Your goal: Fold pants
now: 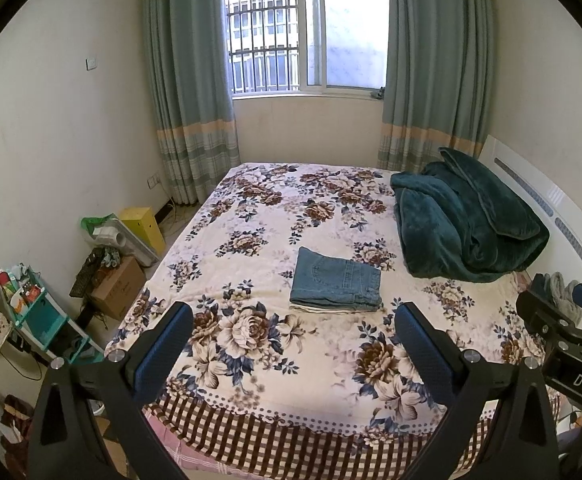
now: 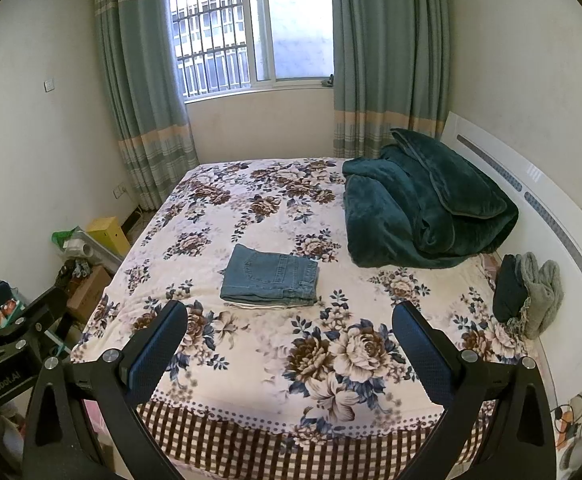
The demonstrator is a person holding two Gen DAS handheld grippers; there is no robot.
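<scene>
Blue denim pants (image 1: 337,280) lie folded in a compact rectangle with a back pocket up, in the middle of the bed with the floral cover (image 1: 275,208). They also show in the right wrist view (image 2: 271,278). My left gripper (image 1: 293,322) is open and empty, held above the near part of the bed, short of the pants. My right gripper (image 2: 289,320) is open and empty too, at about the same distance from the pants. The right gripper's body shows at the right edge of the left wrist view (image 1: 563,328); the left one shows at the left edge of the right wrist view (image 2: 15,332).
A bunched dark green blanket (image 2: 423,204) lies at the far right of the bed against the white headboard (image 2: 551,216). Dark and grey folded items (image 2: 529,294) sit by the headboard. Boxes and clutter (image 1: 119,264) stand on the floor left of the bed. A curtained window (image 1: 307,28) is behind.
</scene>
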